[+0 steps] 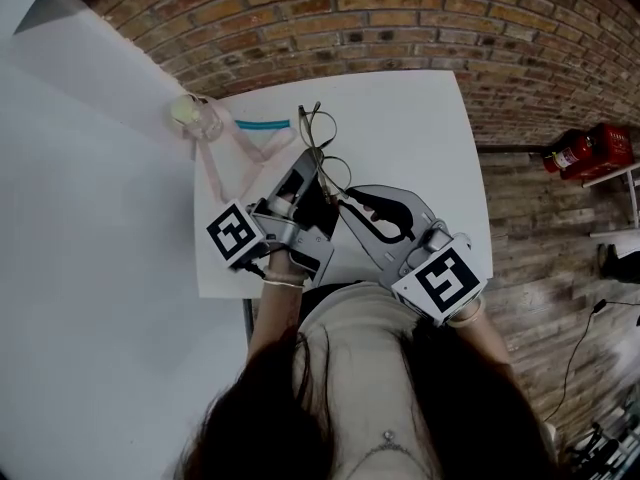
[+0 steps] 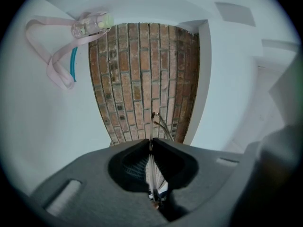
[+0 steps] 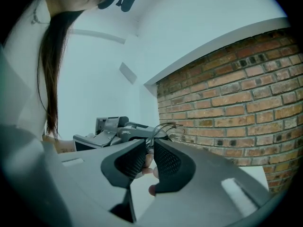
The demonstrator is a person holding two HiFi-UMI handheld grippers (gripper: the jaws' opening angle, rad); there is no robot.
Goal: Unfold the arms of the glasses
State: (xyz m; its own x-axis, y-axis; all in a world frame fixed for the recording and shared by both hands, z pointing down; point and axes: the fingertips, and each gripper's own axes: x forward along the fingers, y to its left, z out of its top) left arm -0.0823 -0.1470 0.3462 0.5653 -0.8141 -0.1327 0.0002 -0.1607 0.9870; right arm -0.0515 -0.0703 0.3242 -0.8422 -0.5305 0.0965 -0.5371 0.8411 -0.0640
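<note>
Far left, a small clear bottle on a pink strap lies at the corner of the white tabletop, with a teal strip just beside it. My left claw comes in from the near edge, angled away from me toward the middle. It is pressed together on the glasses, gripping a lens edge-on. That holds the thin wire frame over the middle of the tabletop with its arm tips pointing away. My right claw reaches across from the right to the near end of the frame. Its jaws stand almost together and seem to pinch one thin arm, though the wire is hard to follow there. Brickwork lies beyond the tabletop, and a red fire extinguisher sits far right.
</note>
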